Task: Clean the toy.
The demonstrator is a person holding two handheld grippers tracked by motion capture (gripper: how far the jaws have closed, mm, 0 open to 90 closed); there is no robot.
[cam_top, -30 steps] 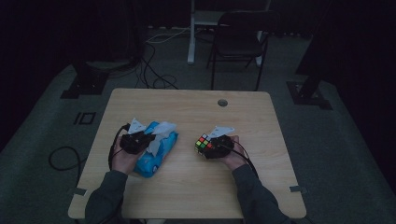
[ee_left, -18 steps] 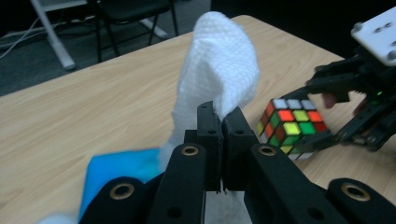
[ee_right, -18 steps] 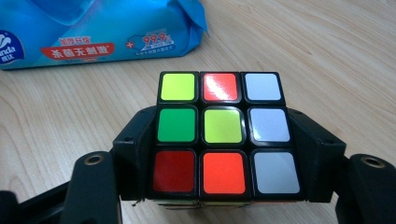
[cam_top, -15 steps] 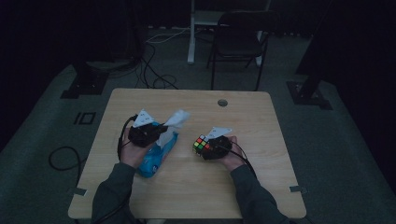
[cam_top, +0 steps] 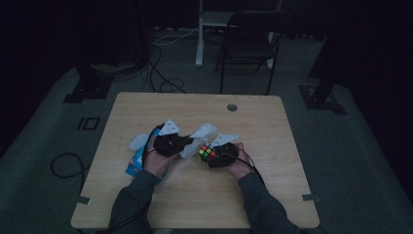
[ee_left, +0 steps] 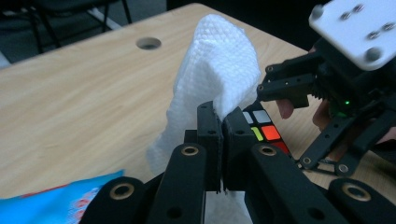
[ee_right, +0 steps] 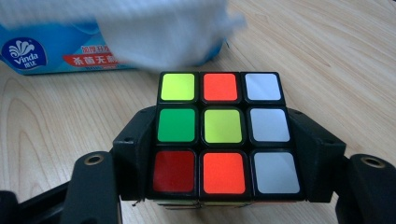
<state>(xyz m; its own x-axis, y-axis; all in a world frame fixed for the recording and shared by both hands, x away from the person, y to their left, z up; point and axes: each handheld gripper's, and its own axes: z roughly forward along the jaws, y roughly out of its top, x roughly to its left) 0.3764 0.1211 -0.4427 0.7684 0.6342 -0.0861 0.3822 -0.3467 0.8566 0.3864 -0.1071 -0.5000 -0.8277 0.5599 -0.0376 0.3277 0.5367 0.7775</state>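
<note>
Left gripper (ee_left: 219,128): jaws pinched on a white tissue (ee_left: 215,79), now carried from over the tissue pack to just beside the cube
Right gripper (ee_right: 224,154): clamped on both sides of the puzzle cube (ee_right: 223,133), holding it in place above the table, unmoved from a second ago
Cube: near the table's middle, scrambled top face up; in the high view the cube (cam_top: 206,152) sits just right of the tissue (cam_top: 199,136)
Tissue pack (cam_top: 139,163): blue, left of the cube, partly under the left forearm
Table (cam_top: 272,185): light wood, round cable hole (cam_top: 232,107) beyond the cube
Change: tissue pulled free and brought across; contact with the cube is hard to judge in the dim high view
Meaning: wiping the cube looks about to begin
</note>
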